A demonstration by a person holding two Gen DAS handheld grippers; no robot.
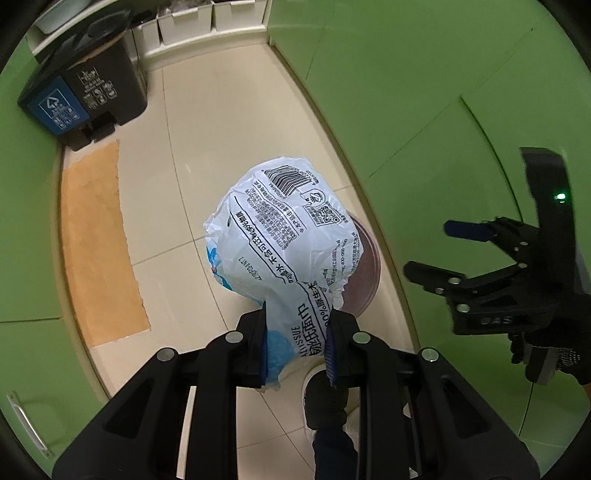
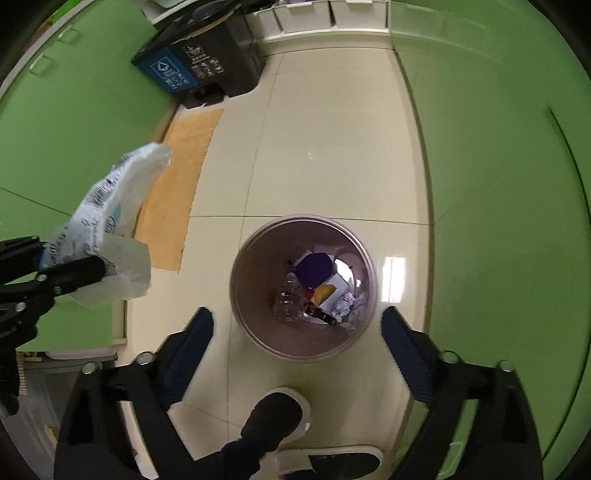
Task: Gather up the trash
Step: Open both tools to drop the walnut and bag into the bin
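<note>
My left gripper is shut on a crumpled white plastic tissue wrapper with black print, which bulges out in front of the fingers. Behind it a round mauve waste bin peeks out. In the right wrist view the bin stands on the floor straight below my right gripper, whose jaws stand wide open and empty. Inside lie a clear bottle, a purple item and crumpled paper. The wrapper and left gripper hang left of the bin. The right gripper appears at the right.
A black and blue pedal bin stands at the far left by the green cabinets. An orange mat lies along the left cabinet. White storage boxes line the back. A person's shoes stand just near the bin.
</note>
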